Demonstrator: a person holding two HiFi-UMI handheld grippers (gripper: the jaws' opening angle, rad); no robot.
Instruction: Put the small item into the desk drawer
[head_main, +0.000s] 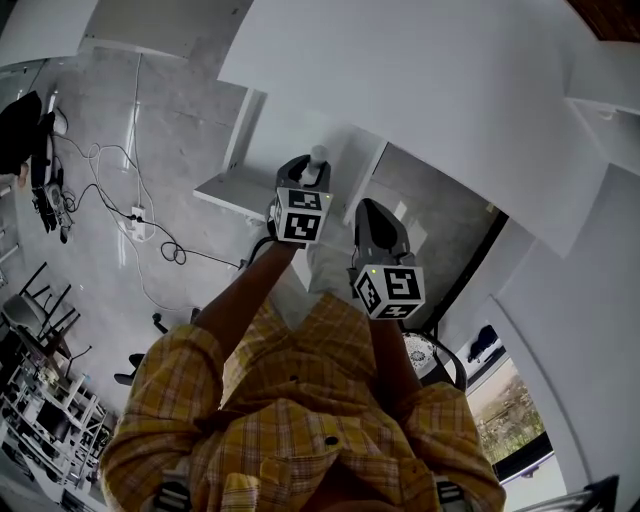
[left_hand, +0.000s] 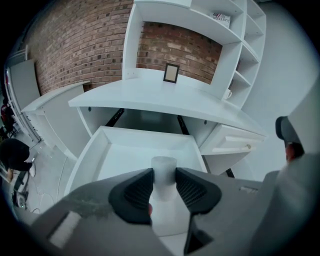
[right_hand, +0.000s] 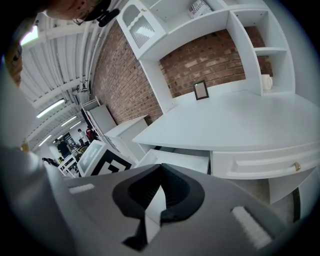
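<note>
One small item (left_hand: 164, 164), a white capped thing like a little bottle, stands upright in your left gripper (left_hand: 163, 176), whose jaws pinch its narrow upper part from both sides. Behind and below it in the left gripper view lies the open desk drawer (left_hand: 100, 150), pulled well out, with its bare white floor filling the space around the item. At 12 o'clock beyond the drawer runs the tabletop (left_hand: 150, 97), which carries a small picture frame (left_hand: 171, 73) against the brick wall. At 3 o'clock a second drawer (left_hand: 235, 142) is closed. In the head view your right gripper (right_hand: 159, 172) hangs at 4 o'clock of the left one, apart from the drawer. Its jaws look pressed together at the tips, with nothing between them. You seem to be at the placing step, with the drawer already open and the item carried above it but not yet set down. Next, lower the left gripper until the item's base meets the drawer floor, clear of the side walls. Then spread the jaws and lift straight out so the item does not tip.
</note>
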